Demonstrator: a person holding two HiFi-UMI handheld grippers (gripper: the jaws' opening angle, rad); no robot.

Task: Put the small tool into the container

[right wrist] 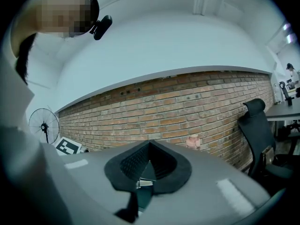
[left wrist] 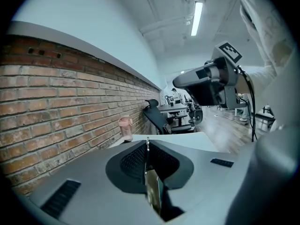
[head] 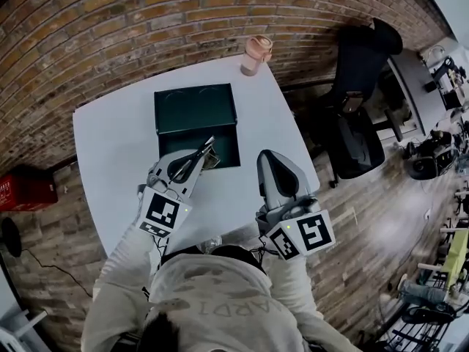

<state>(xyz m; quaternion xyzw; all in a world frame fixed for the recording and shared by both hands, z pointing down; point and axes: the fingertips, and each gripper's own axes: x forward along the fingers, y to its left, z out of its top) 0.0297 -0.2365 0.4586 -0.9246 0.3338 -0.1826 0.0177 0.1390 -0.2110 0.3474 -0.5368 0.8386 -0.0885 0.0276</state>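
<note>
A dark green container [head: 195, 110] lies open in the middle of the white table [head: 110, 145]. My left gripper [head: 208, 150] is at the container's near edge, shut on a small metallic tool [head: 206, 157]. In the left gripper view the thin tool [left wrist: 153, 189] stands edge-on between the closed jaws of the left gripper [left wrist: 147, 142]. My right gripper [head: 267, 157] hovers just right of the container, apart from it, shut and holding nothing. In the right gripper view the right gripper [right wrist: 150, 146] points over the table toward the brick wall.
A pink cup [head: 256, 53] stands at the table's far right corner, also seen as a pink cup [left wrist: 125, 128] and pink cup [right wrist: 193, 142]. A black office chair [head: 359, 108] sits right of the table. A red box [head: 26, 189] lies on the floor at left. A brick wall [head: 146, 20] lies beyond the table.
</note>
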